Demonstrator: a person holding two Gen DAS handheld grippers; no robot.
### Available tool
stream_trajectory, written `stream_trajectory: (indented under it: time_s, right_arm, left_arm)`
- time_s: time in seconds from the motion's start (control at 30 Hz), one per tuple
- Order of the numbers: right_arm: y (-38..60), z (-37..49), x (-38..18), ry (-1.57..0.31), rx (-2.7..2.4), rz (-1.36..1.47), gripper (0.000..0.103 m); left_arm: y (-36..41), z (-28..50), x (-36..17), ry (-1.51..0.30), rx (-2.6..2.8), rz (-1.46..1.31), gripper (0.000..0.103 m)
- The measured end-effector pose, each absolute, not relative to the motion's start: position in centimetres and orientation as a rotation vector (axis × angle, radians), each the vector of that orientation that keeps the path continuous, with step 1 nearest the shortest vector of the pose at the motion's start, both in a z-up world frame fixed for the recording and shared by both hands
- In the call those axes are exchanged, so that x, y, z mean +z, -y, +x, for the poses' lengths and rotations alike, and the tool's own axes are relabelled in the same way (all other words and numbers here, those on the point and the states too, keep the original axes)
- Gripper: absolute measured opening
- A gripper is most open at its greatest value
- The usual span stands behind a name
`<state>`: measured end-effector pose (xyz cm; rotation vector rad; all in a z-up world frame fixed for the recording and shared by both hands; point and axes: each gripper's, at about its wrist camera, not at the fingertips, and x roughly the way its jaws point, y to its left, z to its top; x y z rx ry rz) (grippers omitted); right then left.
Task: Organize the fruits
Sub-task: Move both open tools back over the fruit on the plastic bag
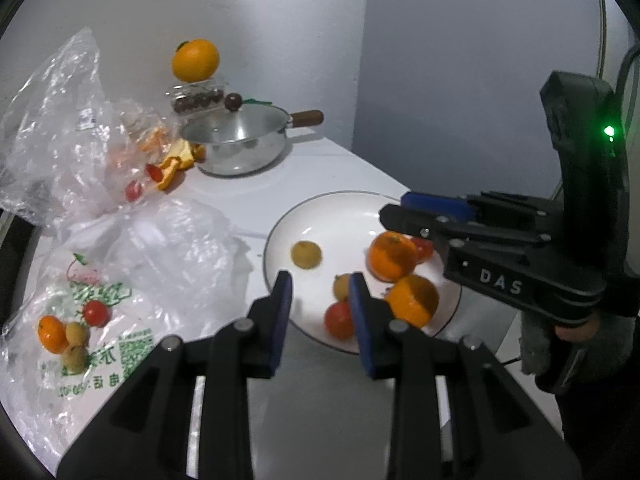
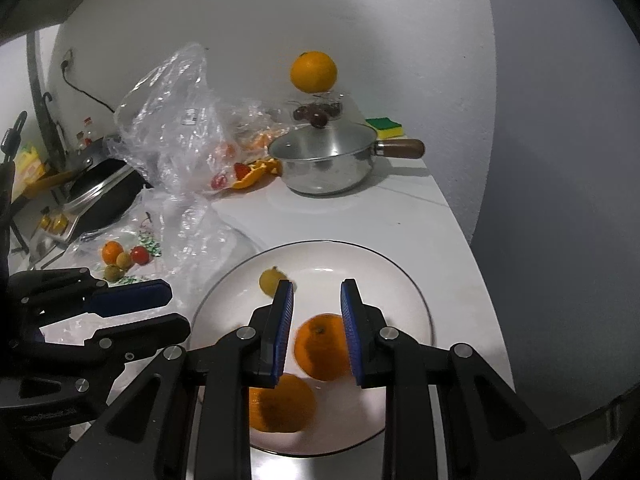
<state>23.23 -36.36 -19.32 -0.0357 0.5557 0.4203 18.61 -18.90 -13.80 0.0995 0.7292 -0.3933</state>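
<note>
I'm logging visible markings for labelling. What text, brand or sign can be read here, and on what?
"DAS": on the right gripper body.
Green print and a QR code on the plastic bag: upside down, too blurred to read.
White sticker on the clear bag: too small to read.
Left gripper lettering: unreadable.

Pot (image 1: 240,148): polished metal, mirror-bright wall; handle (image 1: 306,117) dark wood, smooth. Lid (image 2: 320,140) clear and glossy, looks like glass. Plate (image 1: 320,216): glossy white glazed ware, thin dark rim line. Bags (image 1: 60,120) at 9 o'clock of plate: thin crinkled clear plastic, shiny. Surface (image 2: 400,216): white, smooth, slight sheen. Oranges (image 2: 320,344): dimpled, matt peel. Sponge (image 2: 384,126): coarse green layer over yellow foam.
</note>
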Motion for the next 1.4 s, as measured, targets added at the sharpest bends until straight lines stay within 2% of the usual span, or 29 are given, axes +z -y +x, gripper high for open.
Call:
stream_trajectory:
  time_s: [0.13, 0.23, 0.27, 1.4]
  right_arm:
    - [35.0, 22.7, -19.0, -0.55, 0.431, -0.052, 0.026]
    - [34.0, 22.3, -18.7, -0.547, 0.44, -0.065, 0.026]
    - [33.7, 22.2, -18.6, -0.546, 0.443, -0.069, 0.026]
    - [18.4, 19.9, -17.1, -0.542, 0.616, -0.224, 0.028]
  left_arm:
    - [17.5, 17.9, -13.5, -0.717, -0.375, 0.086, 0.033]
    - [16.4, 17.4, -13.2, -0.702, -0.36, 0.068, 0.052]
    - [16.1, 17.3, -13.1, -0.696, -0.357, 0.061, 0.053]
    - [1.4, 13.8, -13.8, -0.659, -0.095, -0.07, 0.053]
